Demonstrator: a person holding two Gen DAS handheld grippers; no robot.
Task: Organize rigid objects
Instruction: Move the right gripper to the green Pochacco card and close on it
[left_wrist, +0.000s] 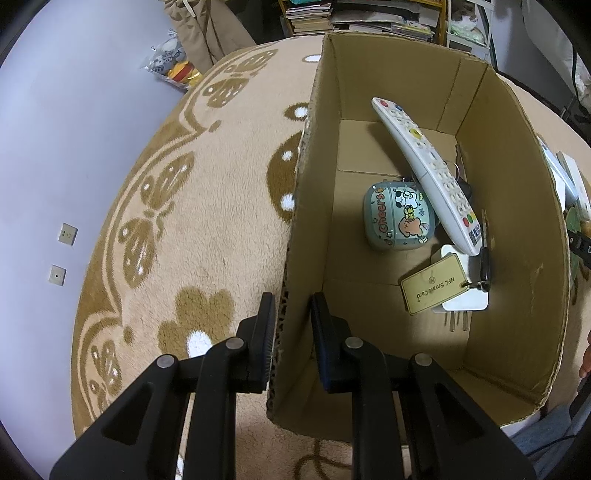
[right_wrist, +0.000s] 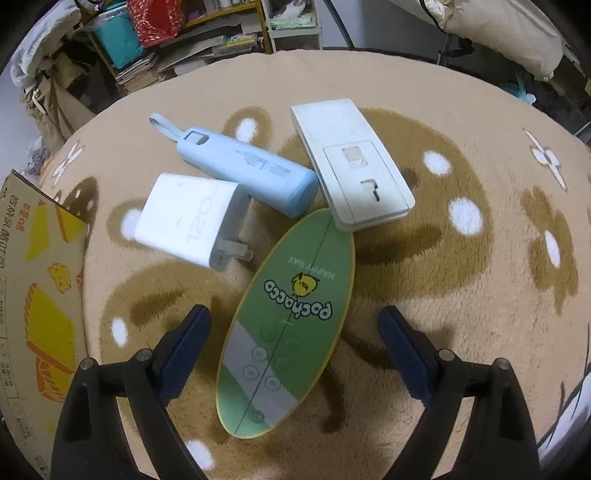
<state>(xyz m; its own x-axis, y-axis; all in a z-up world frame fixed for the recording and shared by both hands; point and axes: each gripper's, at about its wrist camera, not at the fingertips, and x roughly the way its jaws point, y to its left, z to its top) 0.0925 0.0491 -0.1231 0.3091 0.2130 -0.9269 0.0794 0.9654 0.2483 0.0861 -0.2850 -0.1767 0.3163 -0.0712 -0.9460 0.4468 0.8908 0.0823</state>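
My left gripper (left_wrist: 291, 317) is shut on the left wall of an open cardboard box (left_wrist: 310, 192), one finger outside and one inside. In the box lie a white remote (left_wrist: 428, 173), a small case with cartoon stickers (left_wrist: 399, 218), a tan NFC card tag on keys (left_wrist: 434, 284) and a white plug adapter (left_wrist: 465, 302). My right gripper (right_wrist: 293, 328) is open and empty, its fingers either side of a green oval board (right_wrist: 288, 321) on the carpet. Beyond it lie a white charger (right_wrist: 192, 218), a light blue cylinder (right_wrist: 247, 170) and a white flat socket box (right_wrist: 351, 158).
Everything rests on a tan carpet with brown flower patterns (right_wrist: 461, 295). The box's printed outer wall (right_wrist: 33, 295) stands at the left of the right wrist view. Shelves with books and clutter (left_wrist: 369, 18) stand behind. A pale wall (left_wrist: 55, 147) is at left.
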